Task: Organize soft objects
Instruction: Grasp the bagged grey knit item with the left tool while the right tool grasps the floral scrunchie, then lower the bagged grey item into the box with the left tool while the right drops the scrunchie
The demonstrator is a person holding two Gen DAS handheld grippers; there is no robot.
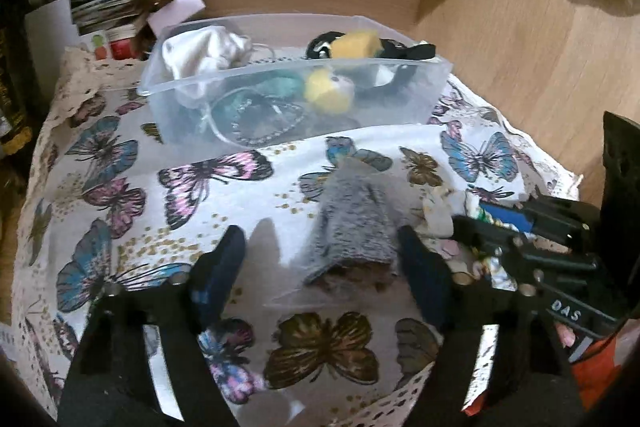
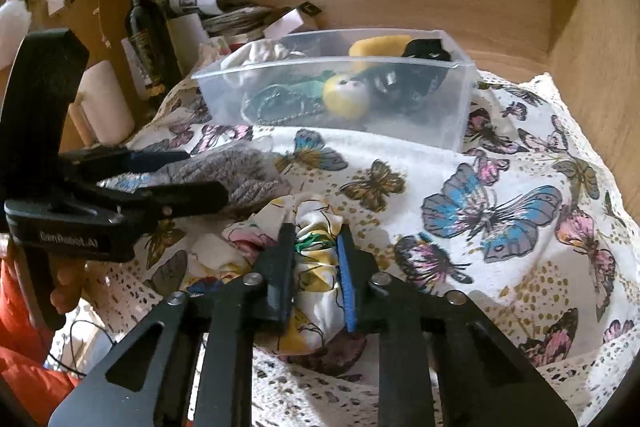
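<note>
A grey fuzzy cloth [image 1: 352,223] lies on the butterfly tablecloth [image 1: 224,203], between the spread fingers of my open left gripper [image 1: 320,247]. It also shows in the right wrist view [image 2: 236,171] with the left gripper [image 2: 192,179] around it. My right gripper [image 2: 316,247] is shut on a bunched colourful silky scarf [image 2: 316,279]; the scarf shows at the right edge of the left wrist view [image 1: 448,211]. A clear plastic bin [image 1: 296,107] behind holds a white cloth [image 1: 204,55], a yellow sponge [image 1: 356,45], a yellow-haired doll [image 1: 328,91] and dark items.
Wooden cabinet walls rise behind and to the right of the bin [image 2: 456,95]. A dark bottle [image 2: 144,27], papers and boxes [image 2: 224,15] and a white roll [image 2: 108,99] stand at the back left. The tablecloth's lace edge [image 2: 560,367] hangs in front.
</note>
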